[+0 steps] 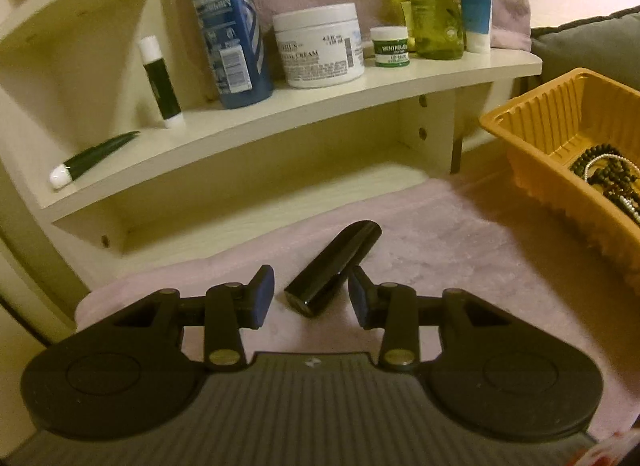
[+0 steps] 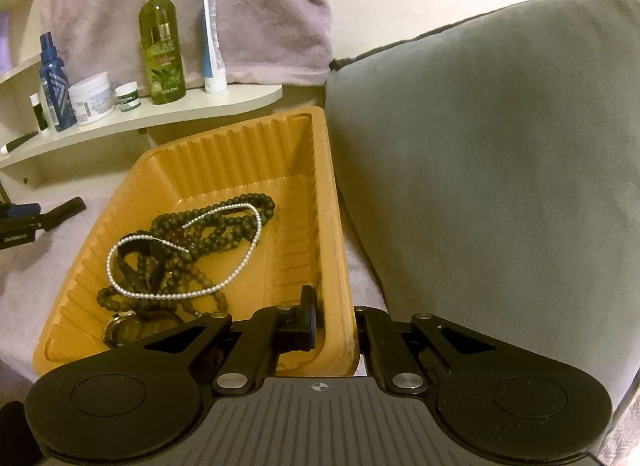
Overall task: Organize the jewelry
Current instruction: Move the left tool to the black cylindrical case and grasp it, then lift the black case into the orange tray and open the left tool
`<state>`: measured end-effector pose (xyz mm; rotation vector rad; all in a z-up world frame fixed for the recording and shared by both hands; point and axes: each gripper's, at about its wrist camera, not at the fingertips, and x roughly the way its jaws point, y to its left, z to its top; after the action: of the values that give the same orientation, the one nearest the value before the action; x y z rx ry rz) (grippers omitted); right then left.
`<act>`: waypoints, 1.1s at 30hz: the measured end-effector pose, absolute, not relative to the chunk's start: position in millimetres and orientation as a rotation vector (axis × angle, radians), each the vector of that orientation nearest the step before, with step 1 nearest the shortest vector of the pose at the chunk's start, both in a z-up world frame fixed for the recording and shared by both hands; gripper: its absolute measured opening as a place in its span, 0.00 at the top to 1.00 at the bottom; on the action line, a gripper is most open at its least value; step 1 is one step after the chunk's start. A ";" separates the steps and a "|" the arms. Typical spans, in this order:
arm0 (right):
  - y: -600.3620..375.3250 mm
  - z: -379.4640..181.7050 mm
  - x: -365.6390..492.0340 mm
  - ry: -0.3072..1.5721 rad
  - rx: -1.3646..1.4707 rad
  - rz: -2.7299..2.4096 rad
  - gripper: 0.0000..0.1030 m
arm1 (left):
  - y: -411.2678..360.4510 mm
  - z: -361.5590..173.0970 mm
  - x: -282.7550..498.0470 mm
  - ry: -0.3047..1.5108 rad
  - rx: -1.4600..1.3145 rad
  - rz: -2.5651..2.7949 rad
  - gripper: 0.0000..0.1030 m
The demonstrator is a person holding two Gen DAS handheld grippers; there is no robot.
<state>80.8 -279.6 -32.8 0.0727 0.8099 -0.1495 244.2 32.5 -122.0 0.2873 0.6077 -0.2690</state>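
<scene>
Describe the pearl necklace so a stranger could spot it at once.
Find the ribbed orange plastic tray beside the grey cushion. In it, the white pearl necklace loops over dark wooden bead strands. It alone is pale, shiny and fine-beaded.

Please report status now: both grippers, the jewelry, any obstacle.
Left hand-held gripper open over black tube. Right hand-held gripper shut on orange tray wall. Bead necklaces and pearl strand in tray. Nothing in the way.
</scene>
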 end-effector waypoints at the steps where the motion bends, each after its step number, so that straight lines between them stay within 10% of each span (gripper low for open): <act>1: -279.7 -33.1 80.9 0.812 0.073 -0.150 0.95 | 32.3 -124.2 246.8 0.612 0.291 -0.280 0.64; 33: -280.5 -34.6 78.3 0.803 0.091 -0.150 0.95 | 16.2 -82.1 204.7 0.642 0.239 -0.296 0.81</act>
<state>78.3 -280.5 -34.6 0.0906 0.8032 -0.1501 204.7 16.2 -82.1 0.2388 0.6420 -0.2955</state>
